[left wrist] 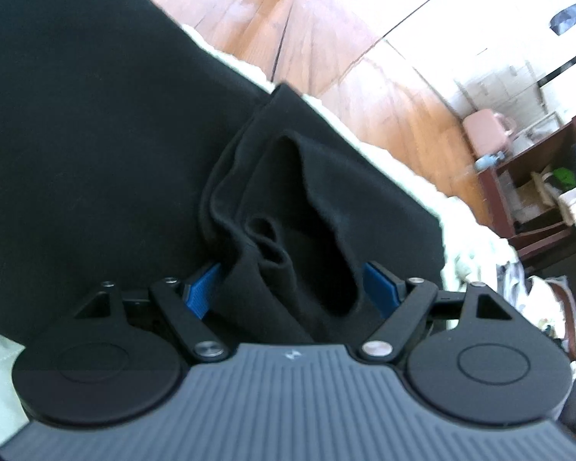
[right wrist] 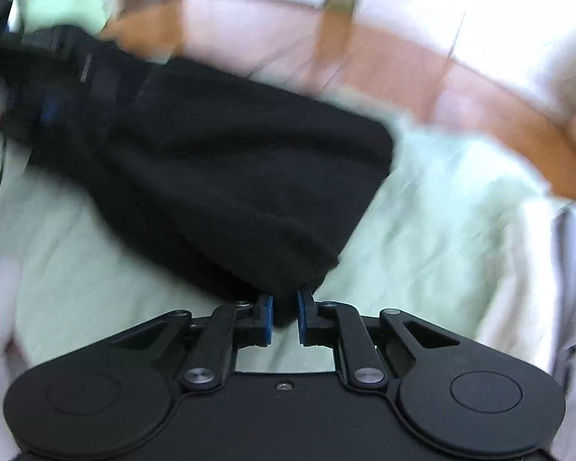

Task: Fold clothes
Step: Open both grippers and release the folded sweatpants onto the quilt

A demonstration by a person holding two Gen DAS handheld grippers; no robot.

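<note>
Right wrist: black garment [right wrist: 219,161] edge pinched — pale bedding [right wrist: 441,230] around.

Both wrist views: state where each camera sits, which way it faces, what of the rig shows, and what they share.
Left wrist: sits behind the left gripper, facing along its blue fingers, spread around bunched black garment; wood floor and shelf beyond.
Right wrist: sits behind the right gripper, looking over pale green bedding; its fingers pinch the garment's corner. The left gripper shows blurred, upper left.
Shared: the garment, bedding, floor.
</note>
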